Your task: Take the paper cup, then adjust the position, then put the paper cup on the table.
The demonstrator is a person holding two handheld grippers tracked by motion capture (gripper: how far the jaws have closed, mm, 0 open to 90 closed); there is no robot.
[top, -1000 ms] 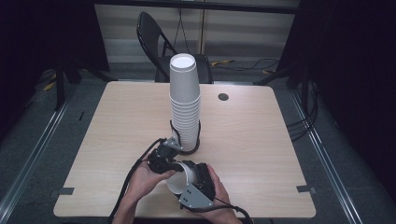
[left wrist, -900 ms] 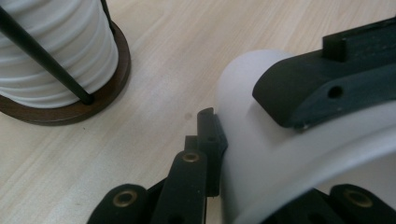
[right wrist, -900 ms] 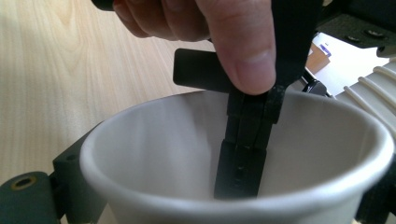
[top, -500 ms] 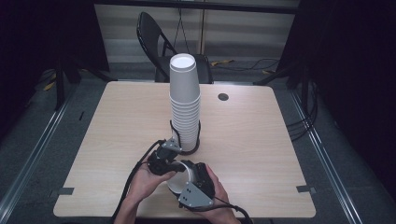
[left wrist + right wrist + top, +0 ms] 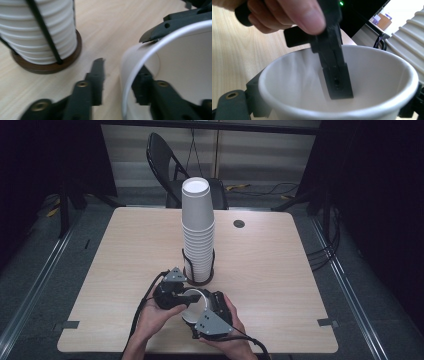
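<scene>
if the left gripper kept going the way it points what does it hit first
Probably the paper cup: the left gripper already straddles its rim, jaws just opening, one inside, so the cup's inner bottom comes first. Depth is unclear.

cup (image 5: 192,306) before cup stack (image 5: 198,232), on table (image 5: 280,270)

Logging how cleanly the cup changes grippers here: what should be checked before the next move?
1. Right gripper clamps the cup from outside: ok.
2. Left gripper released: its jaws have just been opening, cup wall between them, outer jaw apart from it: ok.
3. Left inner jaw off the wall: cannot tell.
4. Cup rim round, uncrushed: ok.
5. Stack of cups upright in its holder: ok.
</scene>
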